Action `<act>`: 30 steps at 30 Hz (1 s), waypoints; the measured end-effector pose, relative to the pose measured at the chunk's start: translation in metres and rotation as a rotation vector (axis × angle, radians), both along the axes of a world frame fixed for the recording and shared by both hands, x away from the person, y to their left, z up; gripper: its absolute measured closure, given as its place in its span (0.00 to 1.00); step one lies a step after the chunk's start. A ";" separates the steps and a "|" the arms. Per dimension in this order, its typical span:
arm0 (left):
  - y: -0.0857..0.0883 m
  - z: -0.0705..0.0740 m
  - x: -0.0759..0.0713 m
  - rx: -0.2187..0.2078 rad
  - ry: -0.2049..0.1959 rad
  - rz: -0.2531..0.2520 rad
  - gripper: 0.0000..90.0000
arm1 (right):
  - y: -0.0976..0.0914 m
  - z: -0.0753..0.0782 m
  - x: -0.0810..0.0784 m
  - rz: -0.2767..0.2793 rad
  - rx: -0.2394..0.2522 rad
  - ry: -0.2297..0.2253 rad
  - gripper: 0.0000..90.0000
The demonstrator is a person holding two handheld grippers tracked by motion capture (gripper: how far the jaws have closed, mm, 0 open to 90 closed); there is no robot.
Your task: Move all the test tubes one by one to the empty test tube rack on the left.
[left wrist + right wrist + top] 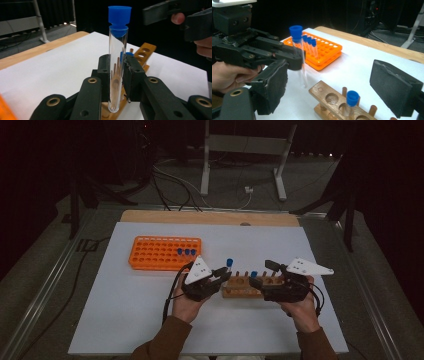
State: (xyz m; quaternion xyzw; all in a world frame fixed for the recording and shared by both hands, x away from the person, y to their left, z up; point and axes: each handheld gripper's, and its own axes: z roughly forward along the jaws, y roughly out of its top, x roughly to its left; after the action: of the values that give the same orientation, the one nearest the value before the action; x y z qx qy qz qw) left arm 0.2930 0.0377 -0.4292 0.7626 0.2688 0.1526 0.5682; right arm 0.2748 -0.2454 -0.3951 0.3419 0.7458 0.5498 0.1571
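White sheet [150, 320] over wooden table [210, 216], dark room behind. Left gripper [117, 75] pinches capped clear tube [117, 62] upright between its pads, just above wooden rack [334, 102]. Right gripper [329, 85] spread, empty; orange rack [162, 252] beyond.

Black two-jaw left gripper [220, 276] and right gripper [259, 282], brass-ringed screw holes along the links. White three-cornered plates on top, black cables trailing. Brown sleeves [160, 340].

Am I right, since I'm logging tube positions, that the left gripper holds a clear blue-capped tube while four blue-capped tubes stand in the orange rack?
Not quite: the orange plastic rack holds three blue-capped tubes, as the right gripper view shows. The left gripper does hold a clear blue-capped tube.
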 end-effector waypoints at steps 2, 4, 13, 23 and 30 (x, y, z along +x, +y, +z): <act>0.005 0.001 0.001 -0.002 -0.003 0.012 0.87 | -0.003 0.000 0.000 -0.008 0.004 0.001 0.10; 0.009 0.002 0.002 -0.001 -0.005 0.024 0.87 | -0.005 0.000 0.001 -0.002 0.013 0.007 0.05; 0.028 0.005 0.008 -0.003 -0.011 0.078 0.87 | -0.013 0.001 0.000 -0.002 0.010 -0.004 0.00; 0.055 0.006 0.017 0.009 -0.034 0.192 0.87 | -0.020 0.001 0.001 -0.014 0.029 -0.005 0.00; 0.071 0.004 0.025 0.016 -0.036 0.263 0.87 | -0.022 0.001 0.002 -0.017 0.038 -0.003 0.00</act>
State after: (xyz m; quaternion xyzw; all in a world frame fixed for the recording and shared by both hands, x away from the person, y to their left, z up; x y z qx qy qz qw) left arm 0.3180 0.1087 -0.4255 0.7224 0.3551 0.2417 0.5418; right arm 0.2766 -0.2678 -0.3946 0.3504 0.7321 0.5628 0.1563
